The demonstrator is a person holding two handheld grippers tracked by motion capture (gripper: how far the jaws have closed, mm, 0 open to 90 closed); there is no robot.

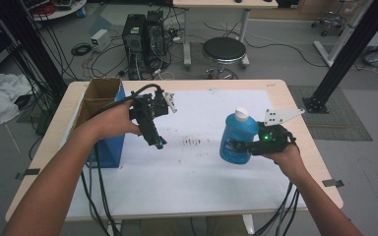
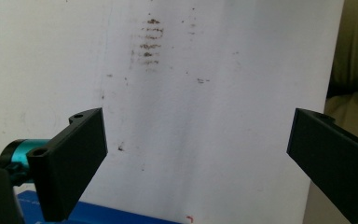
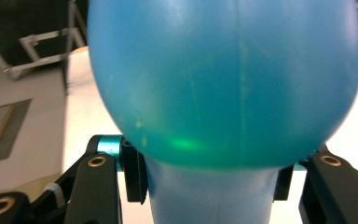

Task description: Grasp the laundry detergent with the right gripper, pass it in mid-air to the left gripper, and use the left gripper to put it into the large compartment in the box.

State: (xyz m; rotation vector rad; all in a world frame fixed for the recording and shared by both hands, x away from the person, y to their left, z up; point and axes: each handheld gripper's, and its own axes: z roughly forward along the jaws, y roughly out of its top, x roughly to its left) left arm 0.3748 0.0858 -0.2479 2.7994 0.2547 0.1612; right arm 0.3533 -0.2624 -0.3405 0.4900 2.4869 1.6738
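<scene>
A blue plastic bottle (image 1: 237, 136) with a white cap is held above the right part of the white mat, tilted a little. My right gripper (image 1: 241, 146) is shut on its lower body; in the right gripper view the bottle (image 3: 223, 84) bulges above the two jaws, which press on its narrow part. My left gripper (image 1: 158, 141) hangs over the mat's left part, pointing down and open. In the left gripper view its two black jaws stand wide apart, the left gripper (image 2: 198, 149) having nothing but stained mat between them.
A blue cardboard box (image 1: 102, 118) with open flaps stands at the table's left edge, just beside my left hand. A white mat (image 1: 197, 172) with brown stains (image 1: 193, 142) covers the wooden table. A stool and computer towers stand beyond the far edge.
</scene>
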